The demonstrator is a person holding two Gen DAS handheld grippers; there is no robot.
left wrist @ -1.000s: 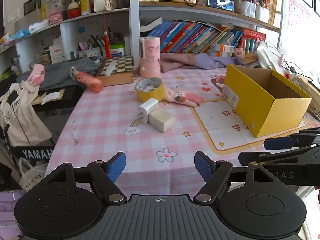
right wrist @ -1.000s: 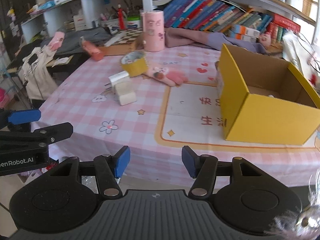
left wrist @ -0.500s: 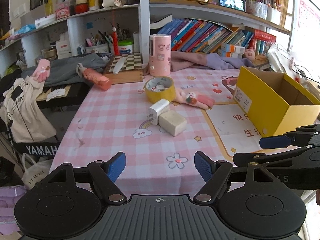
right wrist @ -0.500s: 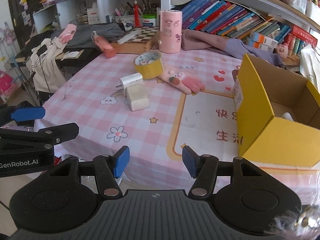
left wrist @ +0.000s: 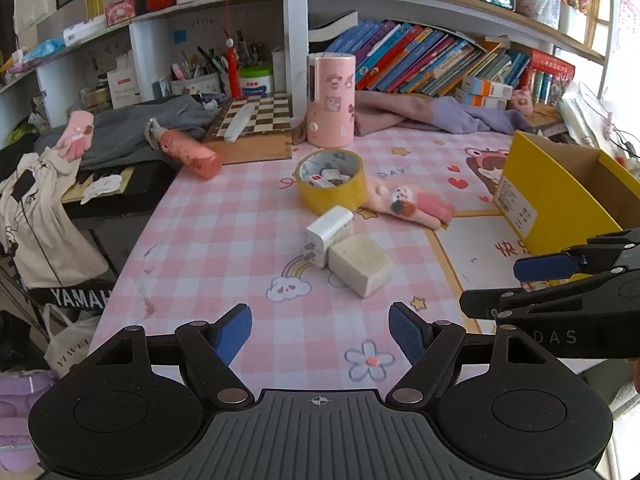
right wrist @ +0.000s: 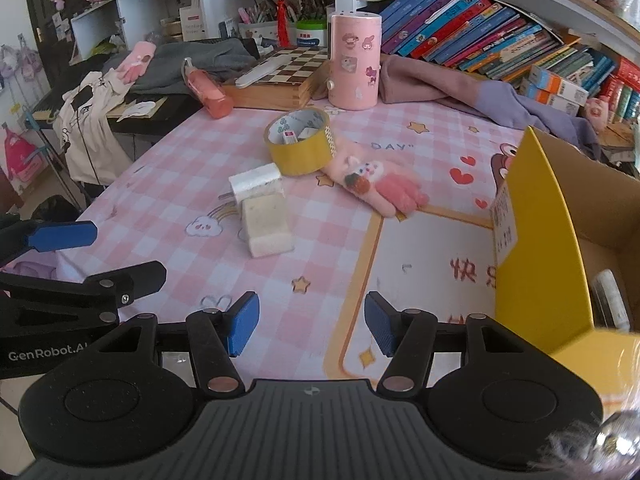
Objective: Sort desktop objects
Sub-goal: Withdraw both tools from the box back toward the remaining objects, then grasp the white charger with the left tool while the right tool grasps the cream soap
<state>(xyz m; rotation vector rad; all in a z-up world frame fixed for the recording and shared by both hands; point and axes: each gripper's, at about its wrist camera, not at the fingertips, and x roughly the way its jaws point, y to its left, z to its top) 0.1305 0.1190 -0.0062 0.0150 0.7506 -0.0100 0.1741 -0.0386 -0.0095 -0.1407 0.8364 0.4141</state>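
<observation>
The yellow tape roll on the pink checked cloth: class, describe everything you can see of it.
The yellow tape roll is a wide ring of glossy tape with a pale patterned inner core. It lies flat, hole upward, on the checked tablecloth, with a few small items inside the hole. The pink plush toy lies against its side, and the white charger sits just in front. Nothing grips it.

The left tool hung over the near edge of the desk, its blue pads apart with nothing between them. The right tool reached in from the right edge, also empty. Toward the middle of the desk a white charger lay touching a cream block. Just beyond them stood a yellow tape roll with small items inside, a pink plush toy beside it. A yellow box sat open at the right edge. A pink cylinder stood upright at the far edge.
</observation>
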